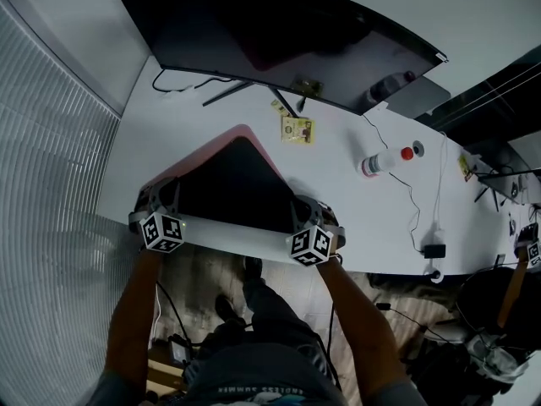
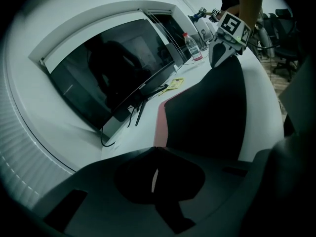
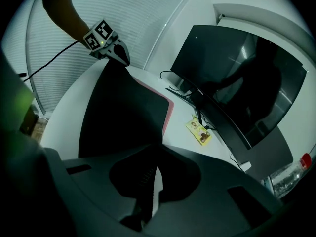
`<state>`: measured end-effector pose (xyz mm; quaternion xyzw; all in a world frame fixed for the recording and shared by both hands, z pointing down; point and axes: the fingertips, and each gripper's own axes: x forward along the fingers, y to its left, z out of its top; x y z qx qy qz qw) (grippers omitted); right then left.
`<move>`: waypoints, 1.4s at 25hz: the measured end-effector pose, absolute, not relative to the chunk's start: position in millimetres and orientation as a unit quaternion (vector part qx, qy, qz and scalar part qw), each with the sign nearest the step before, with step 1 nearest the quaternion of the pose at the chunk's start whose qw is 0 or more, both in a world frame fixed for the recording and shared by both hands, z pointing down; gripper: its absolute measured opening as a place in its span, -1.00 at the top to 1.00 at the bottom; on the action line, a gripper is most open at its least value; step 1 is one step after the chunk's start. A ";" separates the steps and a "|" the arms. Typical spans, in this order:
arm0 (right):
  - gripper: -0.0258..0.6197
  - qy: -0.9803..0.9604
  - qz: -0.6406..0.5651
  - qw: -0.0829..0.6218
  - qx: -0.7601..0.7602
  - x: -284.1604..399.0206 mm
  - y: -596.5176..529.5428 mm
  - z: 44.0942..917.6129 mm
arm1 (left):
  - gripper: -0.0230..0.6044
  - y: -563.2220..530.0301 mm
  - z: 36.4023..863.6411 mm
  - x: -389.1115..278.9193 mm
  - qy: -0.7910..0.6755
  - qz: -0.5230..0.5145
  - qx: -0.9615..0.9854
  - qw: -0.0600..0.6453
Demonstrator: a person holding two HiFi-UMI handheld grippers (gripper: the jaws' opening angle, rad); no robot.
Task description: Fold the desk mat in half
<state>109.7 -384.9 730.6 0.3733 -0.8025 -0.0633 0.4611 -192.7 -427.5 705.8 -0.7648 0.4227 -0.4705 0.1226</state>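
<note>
Along the near edge of the bench (image 1: 363, 218), left tongs (image 1: 163, 198) and right tongs (image 1: 305, 210) each pinched 1 desk mat (image 1: 230, 184) corner.

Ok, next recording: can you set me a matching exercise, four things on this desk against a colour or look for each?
Things:
1 desk mat
2 bottle
3 card
4 monitor

Descriptions:
a clear, with a red cap
b yellow
c black on top, pink edge showing
d wide, dark curved screen

Pairs: 1-c, 2-a, 3-b, 4-d
</note>
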 end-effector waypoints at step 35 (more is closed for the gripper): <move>0.84 -0.788 -0.041 0.495 0.363 107.8 -407.1 733.5 | 0.87 -420.7 703.9 -133.5 0.414 -0.429 -0.777 0.201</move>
